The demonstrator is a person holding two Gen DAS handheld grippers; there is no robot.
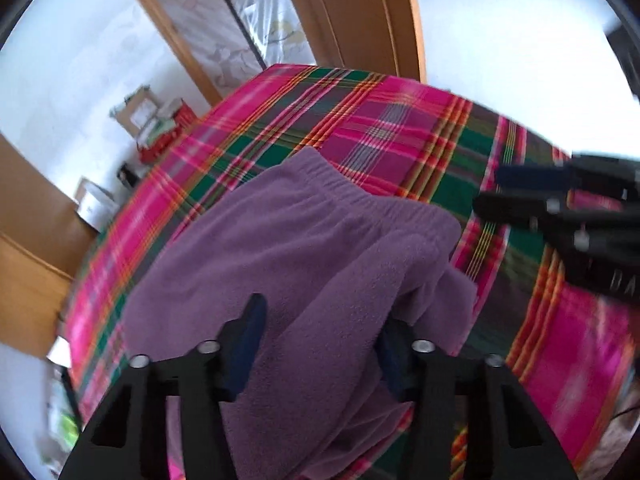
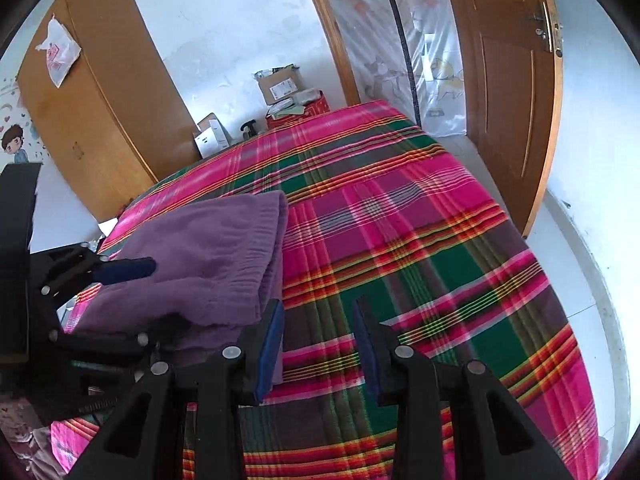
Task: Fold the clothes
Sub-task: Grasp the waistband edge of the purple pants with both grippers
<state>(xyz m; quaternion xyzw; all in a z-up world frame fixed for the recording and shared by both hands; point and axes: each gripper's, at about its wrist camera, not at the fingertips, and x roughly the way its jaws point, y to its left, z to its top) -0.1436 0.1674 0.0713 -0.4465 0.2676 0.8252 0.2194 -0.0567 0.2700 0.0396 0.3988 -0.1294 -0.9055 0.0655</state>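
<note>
White walls (image 2: 224,20) and a pale floor (image 2: 592,264) surround the bed with its plaid cover (image 2: 420,248); a wooden wardrobe (image 2: 100,112) and a wooden door (image 2: 504,80) stand behind it.

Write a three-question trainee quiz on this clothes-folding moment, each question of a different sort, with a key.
1. True or false: the left gripper has purple trousers between its jaws.
2. Multiple choice: the right gripper is (A) shut on the trousers, (B) open over the bedspread, holding nothing, (C) out of view.
3. Fill in: the trousers' elastic waistband lies at the end ____ from the left gripper.

Key: 1 true; 2 B; 3 farthest.
</note>
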